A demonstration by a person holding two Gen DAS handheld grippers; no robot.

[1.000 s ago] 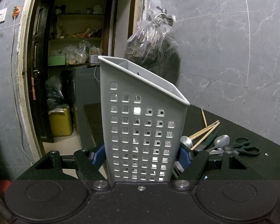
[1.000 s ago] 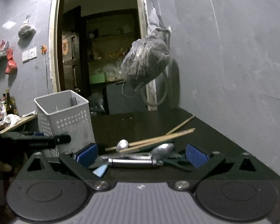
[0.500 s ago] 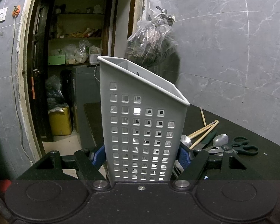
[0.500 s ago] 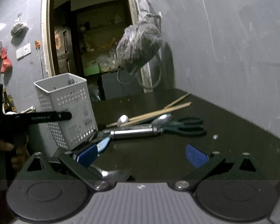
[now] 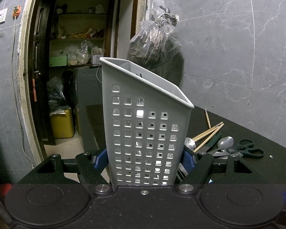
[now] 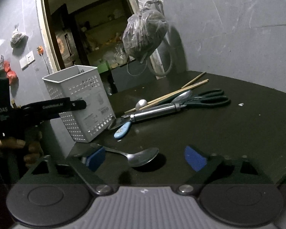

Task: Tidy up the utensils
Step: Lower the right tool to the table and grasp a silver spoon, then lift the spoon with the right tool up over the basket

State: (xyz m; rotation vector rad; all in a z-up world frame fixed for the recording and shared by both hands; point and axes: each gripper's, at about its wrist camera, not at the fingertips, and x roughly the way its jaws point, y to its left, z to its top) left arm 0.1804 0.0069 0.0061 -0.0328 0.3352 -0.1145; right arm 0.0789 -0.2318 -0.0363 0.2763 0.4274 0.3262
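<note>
Here the left gripper [image 5: 145,157] pinches the caddy [image 5: 145,126] upright at the table [image 6: 238,133] edge while the right gripper [image 6: 145,157], jaws just narrowing but clear, straddles a spoon [image 6: 141,157] lying flat: next, probably close and lift.

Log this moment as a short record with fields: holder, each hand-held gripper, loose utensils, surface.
holder: white perforated plastic utensil basket, upright
left hand-held gripper: shut on the basket's sides
right hand-held gripper: jaws just been closing, pads not yet pressing the metal spoon lying between them
loose utensils: wooden chopsticks, dark green scissors, steel-handled tool, light blue-handled utensil
surface: dark tabletop
</note>
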